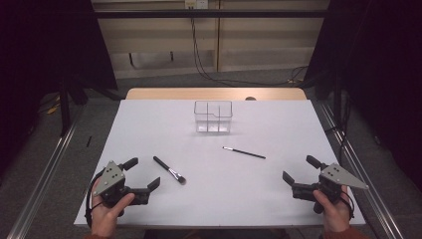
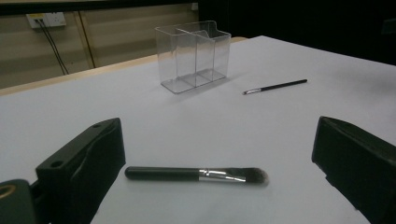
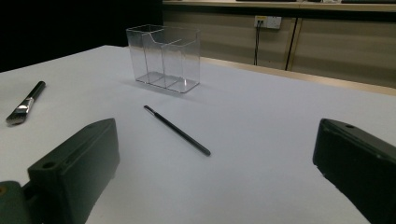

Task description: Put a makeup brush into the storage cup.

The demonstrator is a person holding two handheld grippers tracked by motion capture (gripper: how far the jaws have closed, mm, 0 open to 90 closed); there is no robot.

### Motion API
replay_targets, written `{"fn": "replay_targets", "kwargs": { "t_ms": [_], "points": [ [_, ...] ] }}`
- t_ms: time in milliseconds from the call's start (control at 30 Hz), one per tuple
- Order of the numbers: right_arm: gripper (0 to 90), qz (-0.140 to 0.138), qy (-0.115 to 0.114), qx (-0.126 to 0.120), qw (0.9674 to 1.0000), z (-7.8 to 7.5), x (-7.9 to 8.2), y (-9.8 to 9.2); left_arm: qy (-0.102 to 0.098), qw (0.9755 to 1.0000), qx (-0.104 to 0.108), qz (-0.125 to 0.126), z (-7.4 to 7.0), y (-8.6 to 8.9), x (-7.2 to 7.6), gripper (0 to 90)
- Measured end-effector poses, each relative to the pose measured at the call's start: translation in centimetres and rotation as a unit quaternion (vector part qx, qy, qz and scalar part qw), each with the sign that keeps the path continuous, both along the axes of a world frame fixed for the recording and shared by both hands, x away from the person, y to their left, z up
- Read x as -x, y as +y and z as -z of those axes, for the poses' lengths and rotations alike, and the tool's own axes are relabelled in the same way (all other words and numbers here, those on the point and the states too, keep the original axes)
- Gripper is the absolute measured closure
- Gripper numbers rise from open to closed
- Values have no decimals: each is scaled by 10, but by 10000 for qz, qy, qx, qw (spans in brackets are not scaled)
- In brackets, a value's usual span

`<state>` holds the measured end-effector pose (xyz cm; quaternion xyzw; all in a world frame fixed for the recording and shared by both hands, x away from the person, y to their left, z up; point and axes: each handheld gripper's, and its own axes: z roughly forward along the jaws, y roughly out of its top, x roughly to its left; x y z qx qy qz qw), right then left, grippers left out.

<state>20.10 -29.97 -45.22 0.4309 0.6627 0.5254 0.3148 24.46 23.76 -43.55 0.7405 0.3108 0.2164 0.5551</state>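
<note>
You had a white table top [image 1: 149, 124] before you, its wooden edge [image 1: 214, 93] at the far side; beyond it black cables [image 1: 199, 59] hung down a beige wall [image 1: 268, 45]; a socket [image 2: 46, 19] sat high.

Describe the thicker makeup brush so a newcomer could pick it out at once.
Start at the white table and find the clear divided organizer at its far middle. Nearer the person, just ahead of the open left gripper, lies the thicker brush. Unlike the thin brush to its right, it has a stout black handle, silver ferrule and bushy tip.
</note>
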Motion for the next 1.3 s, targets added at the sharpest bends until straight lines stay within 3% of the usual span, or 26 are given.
{"fn": "replay_targets", "kwargs": {
  "t_ms": [133,267,467,633,867,1300],
  "points": [
    [0,4,0,-51,10000,-1,1,1,-114,9999,-84,59,-4,-2,-6,21],
    [0,-12,0,-19,10000,0,1,1,-165,9998,49,57,-10,-4,-14,18],
    [0,-37,17,-3,10000,0,0,1,-267,9996,9,-37,-11,-5,-29,18],
    [0,-28,31,4,10000,1,-2,0,-269,9996,91,-24,-13,-8,-37,18],
    [0,-19,49,-35,10000,1,-2,1,-329,9993,10,-148,-16,-9,-56,23],
    [0,-25,72,-49,10000,1,-2,1,-365,9992,-45,-155,-24,-22,-85,30]
  ]
}}
